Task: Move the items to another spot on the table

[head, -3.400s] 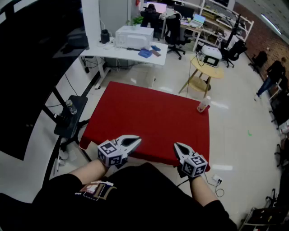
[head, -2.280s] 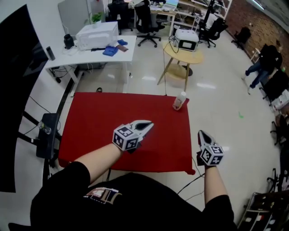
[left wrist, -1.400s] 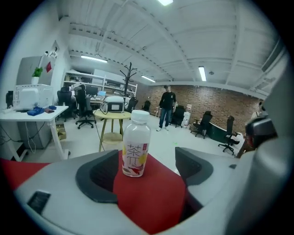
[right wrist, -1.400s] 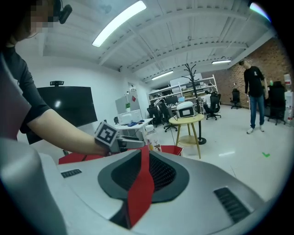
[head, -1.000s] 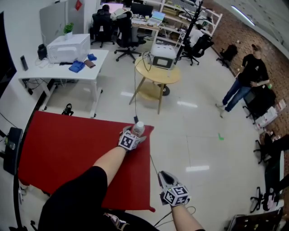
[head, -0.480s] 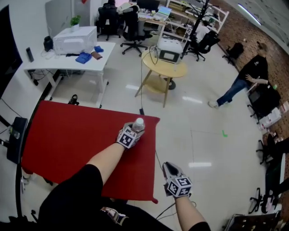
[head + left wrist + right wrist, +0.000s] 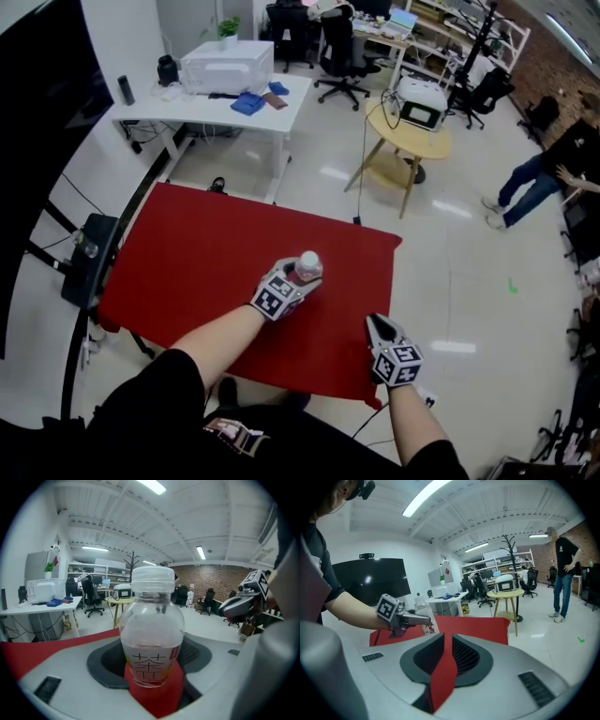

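Currently: bottle (image 7: 151, 639) upright, gripped between left fingers (image 7: 105, 665) over tabletop (image 7: 197, 253); right fingers (image 7: 419, 660) closed, empty, near front edge.

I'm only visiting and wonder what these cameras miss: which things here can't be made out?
- Underside of the bottle: in the head view the left hand-held gripper covers it, so whether it touches the table is unclear.
- Label of the bottle: too small in the head view; in the right gripper view it is tiny and partly behind that gripper.
- Bystander: cut off by the head view's right edge.
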Demonstrator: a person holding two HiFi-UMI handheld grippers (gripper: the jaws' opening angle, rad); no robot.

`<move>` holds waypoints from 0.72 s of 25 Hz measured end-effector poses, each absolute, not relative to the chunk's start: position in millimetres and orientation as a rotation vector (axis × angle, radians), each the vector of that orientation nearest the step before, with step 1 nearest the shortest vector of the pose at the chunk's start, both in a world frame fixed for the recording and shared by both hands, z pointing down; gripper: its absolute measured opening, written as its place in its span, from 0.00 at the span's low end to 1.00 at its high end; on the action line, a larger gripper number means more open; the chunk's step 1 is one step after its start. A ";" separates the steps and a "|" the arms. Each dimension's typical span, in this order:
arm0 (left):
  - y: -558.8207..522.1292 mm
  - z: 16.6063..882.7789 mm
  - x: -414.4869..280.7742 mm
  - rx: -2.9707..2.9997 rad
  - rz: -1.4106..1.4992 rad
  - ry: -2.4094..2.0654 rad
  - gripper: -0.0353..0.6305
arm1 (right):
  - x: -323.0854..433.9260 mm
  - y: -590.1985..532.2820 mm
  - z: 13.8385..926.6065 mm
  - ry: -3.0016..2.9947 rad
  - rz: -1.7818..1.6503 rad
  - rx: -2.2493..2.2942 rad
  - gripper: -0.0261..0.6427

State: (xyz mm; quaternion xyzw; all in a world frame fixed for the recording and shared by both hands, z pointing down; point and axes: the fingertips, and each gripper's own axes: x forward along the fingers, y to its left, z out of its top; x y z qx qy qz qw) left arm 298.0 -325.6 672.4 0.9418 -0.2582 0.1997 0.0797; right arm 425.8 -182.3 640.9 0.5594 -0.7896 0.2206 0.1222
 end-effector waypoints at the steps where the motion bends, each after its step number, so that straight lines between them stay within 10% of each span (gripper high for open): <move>1: -322.9 668.5 278.2 2.823 0.598 -0.774 0.46 | 409.1 -185.9 641.8 -2.309 0.637 1.625 0.11; 18: -260.5 651.6 9.6 2.762 0.630 -0.856 0.47 | 150.9 -210.0 636.6 -2.403 0.625 1.388 0.11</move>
